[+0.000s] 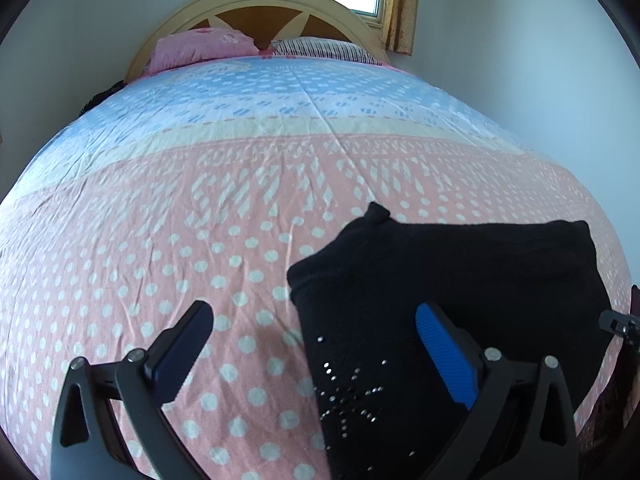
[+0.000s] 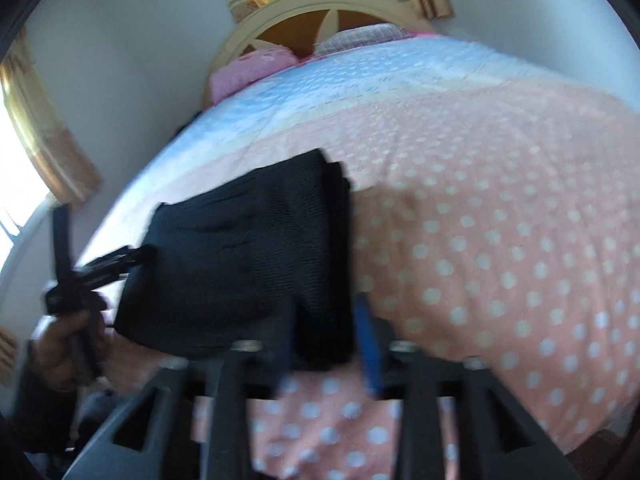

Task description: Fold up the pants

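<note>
A wide bed [image 1: 240, 184] fills both views, covered by a spread that is pale blue with white dots toward the headboard and pink with white dots across the nearer part. An arched cream and brown headboard [image 1: 256, 8] stands against a pale wall, with gold curtains [image 1: 400, 4] and a bright window behind it. A pink pillow [image 1: 200, 46] and a striped pillow [image 1: 324, 50] lie side by side at the head edge.

The black pants [image 1: 460, 280] lie folded into a thick, roughly square stack on the pink part of the spread, close to the foot edge. Small shiny studs form a star shape on the fabric nearest the left wrist camera.

The left gripper [image 1: 316, 344] has its blue-padded fingers spread wide above the bed; one finger sits over bare spread, the other over the pants, and neither pad presses the cloth. A hand [image 2: 68, 348] grasps its handle in the right wrist view.

The right gripper [image 2: 328, 344] is blurred. Its jaws stand apart, straddling the near edge of the stack's right-hand side; whether its pads touch the fabric is unclear.
</note>
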Motion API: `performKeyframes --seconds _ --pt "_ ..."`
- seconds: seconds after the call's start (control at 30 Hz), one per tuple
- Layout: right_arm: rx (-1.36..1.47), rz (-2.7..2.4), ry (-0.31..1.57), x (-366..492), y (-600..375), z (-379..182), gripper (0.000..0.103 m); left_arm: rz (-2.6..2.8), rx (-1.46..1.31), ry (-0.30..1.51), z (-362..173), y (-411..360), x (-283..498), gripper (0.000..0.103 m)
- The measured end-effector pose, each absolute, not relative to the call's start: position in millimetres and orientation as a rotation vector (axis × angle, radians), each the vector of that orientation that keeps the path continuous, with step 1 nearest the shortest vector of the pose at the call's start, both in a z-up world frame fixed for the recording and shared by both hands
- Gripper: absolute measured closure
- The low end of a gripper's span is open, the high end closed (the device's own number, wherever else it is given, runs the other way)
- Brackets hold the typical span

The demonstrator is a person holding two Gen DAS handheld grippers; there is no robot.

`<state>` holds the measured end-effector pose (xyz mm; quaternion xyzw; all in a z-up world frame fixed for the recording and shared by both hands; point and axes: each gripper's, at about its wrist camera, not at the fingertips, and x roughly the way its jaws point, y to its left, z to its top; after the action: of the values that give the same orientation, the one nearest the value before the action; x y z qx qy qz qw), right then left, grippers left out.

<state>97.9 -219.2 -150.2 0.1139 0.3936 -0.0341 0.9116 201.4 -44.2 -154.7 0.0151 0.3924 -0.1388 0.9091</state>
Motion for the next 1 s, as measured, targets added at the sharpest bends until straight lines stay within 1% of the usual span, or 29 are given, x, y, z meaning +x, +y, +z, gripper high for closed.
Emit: performKeyframes --seconds 0.03,0.1,0.2,0.27,0.3,0.33,0.37,0.73,0.77,0.8,0.87,0.93,0.97,1.0 --pt "0.251 -0.056 0.803 98.2 -220.7 -152.7 0.021 -0.286 0.040 0.810 -155.4 -42.6 200.1 0.000" --pt "0.323 -0.033 0.820 102.3 -228.5 -157.3 0.022 -0.292 0.021 0.826 -157.9 -37.4 199.8 0.000" --pt "0.339 -0.028 0.813 105.6 -230.8 -154.5 0.022 -0.308 -0.018 0.849 -160.8 -33.0 201.9 0.000" --pt "0.365 0.014 0.816 109.3 -230.4 -154.4 0.036 -0.312 -0.008 0.850 -161.3 -35.6 201.6 0.000" --pt "0.389 0.047 0.822 114.0 -230.3 -154.4 0.049 -0.314 -0.004 0.849 -161.0 -36.4 201.2 0.000" --pt "0.422 0.085 0.829 118.3 -230.5 -155.2 0.058 -0.319 0.000 0.849 -161.0 -37.1 200.8 0.000" --pt "0.435 0.097 0.833 121.5 -231.4 -155.4 0.060 -0.325 0.003 0.850 -161.1 -38.0 200.3 0.000" --pt "0.633 0.163 0.833 133.0 -246.3 -174.2 0.061 -0.392 -0.026 0.881 -164.7 -39.8 204.6 0.000" --pt "0.640 0.168 0.832 131.8 -246.6 -174.4 0.062 -0.396 -0.026 0.883 -164.9 -40.3 205.2 0.000" --pt "0.646 0.178 0.829 130.6 -247.1 -173.6 0.065 -0.402 -0.025 0.883 -164.6 -41.0 205.0 0.001" --pt "0.640 0.188 0.817 127.8 -244.1 -171.1 0.070 -0.422 -0.028 0.879 -164.1 -42.6 204.3 0.005" --pt "0.613 0.186 0.805 126.5 -238.2 -166.6 0.074 -0.456 -0.035 0.872 -163.0 -44.4 202.3 0.020" --pt "0.602 0.184 0.801 126.5 -236.3 -165.4 0.074 -0.468 -0.038 0.869 -162.6 -45.3 201.8 0.023" --pt "0.596 0.183 0.796 125.8 -234.3 -163.7 0.075 -0.480 -0.040 0.866 -162.2 -46.4 201.0 0.031"
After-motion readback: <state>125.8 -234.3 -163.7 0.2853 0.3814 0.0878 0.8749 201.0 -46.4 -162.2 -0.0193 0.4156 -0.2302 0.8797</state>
